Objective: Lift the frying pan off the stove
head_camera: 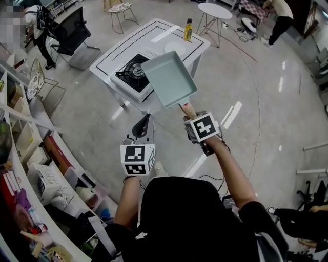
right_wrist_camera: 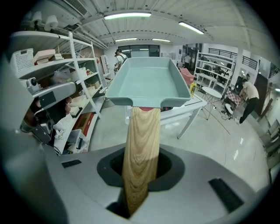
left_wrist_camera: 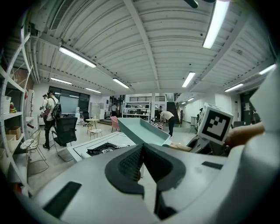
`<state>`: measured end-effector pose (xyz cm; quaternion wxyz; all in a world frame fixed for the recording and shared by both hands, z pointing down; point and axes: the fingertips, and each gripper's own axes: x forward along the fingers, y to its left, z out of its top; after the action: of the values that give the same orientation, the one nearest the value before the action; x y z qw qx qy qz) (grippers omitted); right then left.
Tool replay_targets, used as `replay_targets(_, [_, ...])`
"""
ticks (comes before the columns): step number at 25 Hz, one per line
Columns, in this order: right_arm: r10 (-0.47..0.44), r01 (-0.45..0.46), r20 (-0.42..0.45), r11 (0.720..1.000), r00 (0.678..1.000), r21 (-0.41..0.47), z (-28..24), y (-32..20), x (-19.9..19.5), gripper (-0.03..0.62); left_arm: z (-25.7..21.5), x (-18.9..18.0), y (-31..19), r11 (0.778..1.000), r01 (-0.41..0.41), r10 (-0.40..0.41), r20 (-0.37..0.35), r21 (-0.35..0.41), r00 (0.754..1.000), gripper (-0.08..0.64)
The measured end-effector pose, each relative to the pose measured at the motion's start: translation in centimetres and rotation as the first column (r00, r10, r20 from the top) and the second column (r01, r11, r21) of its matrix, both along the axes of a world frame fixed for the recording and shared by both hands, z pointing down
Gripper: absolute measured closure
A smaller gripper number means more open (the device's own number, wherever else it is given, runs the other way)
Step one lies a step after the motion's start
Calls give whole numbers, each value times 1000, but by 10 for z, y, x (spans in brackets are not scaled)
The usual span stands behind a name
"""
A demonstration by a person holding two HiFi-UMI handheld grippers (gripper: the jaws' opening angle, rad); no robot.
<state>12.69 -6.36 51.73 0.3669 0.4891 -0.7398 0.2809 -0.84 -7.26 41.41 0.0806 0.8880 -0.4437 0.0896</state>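
Observation:
The frying pan [head_camera: 169, 78] is a rectangular pale-teal pan with a wooden handle [head_camera: 187, 109]. It hangs in the air above the front of the white table, clear of the black gas stove [head_camera: 134, 71]. My right gripper [head_camera: 192, 117] is shut on the handle, which runs between its jaws in the right gripper view [right_wrist_camera: 141, 153], with the pan [right_wrist_camera: 148, 81] straight ahead. My left gripper [head_camera: 145, 124] is held lower and to the left with its jaws shut and nothing in them. In the left gripper view the pan [left_wrist_camera: 142, 131] floats above the stove [left_wrist_camera: 103, 149].
The white table [head_camera: 169, 38] also carries a yellow bottle [head_camera: 188, 29] at its far edge. An office chair [head_camera: 72, 30] stands to the left and a round side table [head_camera: 214, 10] behind. Cluttered shelves [head_camera: 20, 153] line the left side. A person [head_camera: 279, 18] bends at the far right.

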Motion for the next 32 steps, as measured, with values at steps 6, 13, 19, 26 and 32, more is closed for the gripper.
replay_targets(6, [-6,6,9,1000,1000,19,-6,17,7,538,-5,10,21,1000,7,-7,7,10,1000,549])
replay_targets(13, [-17,17,-5,999,1000,28,-8,27,12,538,-8,13,31,1000,16,-16,12,15,1000,548])
replay_targets(19, [-30,30,-2,999,1000,30,-7,33,9,538,-8,14,35,1000,19,-19,14,18,1000,549])
replay_targets(26, [-28,30,-31,998,999,56,-18,32,13,538,-10,16,38,1000,14,-14,13,21,1000,549])
replay_targets(32, [-22,22,-6,1000,1000,18,-7,41,11,538,-8,14,40,1000,7,-7,5,13,1000,549])
